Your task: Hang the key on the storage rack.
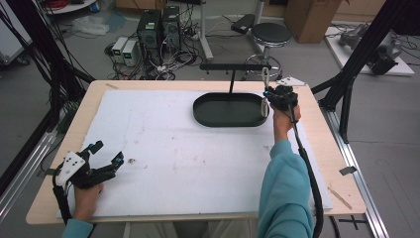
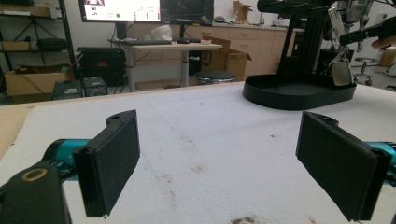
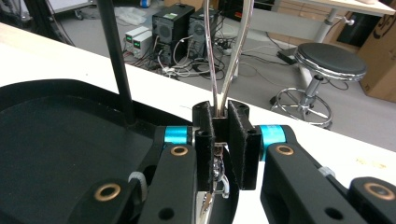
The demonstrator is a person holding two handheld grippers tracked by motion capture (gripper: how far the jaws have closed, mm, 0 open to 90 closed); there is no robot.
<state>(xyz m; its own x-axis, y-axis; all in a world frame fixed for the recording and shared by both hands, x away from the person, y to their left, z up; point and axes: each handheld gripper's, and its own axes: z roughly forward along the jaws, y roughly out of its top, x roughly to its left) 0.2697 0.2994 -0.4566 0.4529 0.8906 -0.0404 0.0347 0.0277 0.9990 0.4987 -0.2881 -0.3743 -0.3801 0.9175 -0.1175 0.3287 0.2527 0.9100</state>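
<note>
Loop of thin silver metal [image 3: 216,100] being pinched near its lower end by the right tongs [image 3: 220,121], jaws pressing together on it with only the metal between the pads. Rising upright out of the jaws as two shiny wires, spreading apart toward the top. Dangling below the pads, small silver pieces, too blurred to make out. Seen from the left gripper view, hanging as a pale flat tag [image 2: 342,73] just over the right end of the black oval tray [image 1: 228,121]. Hovering there above the tray's rim, near the right tip of the stand's black crossbar [image 1: 233,66], with the stand's post [image 3: 116,60] rising from the tray to the side. Farther off, resting on the white pad [image 1: 173,158] at the near left corner of the surface, left tongs [image 1: 106,153] gaping wide, gripping nothing.
</note>
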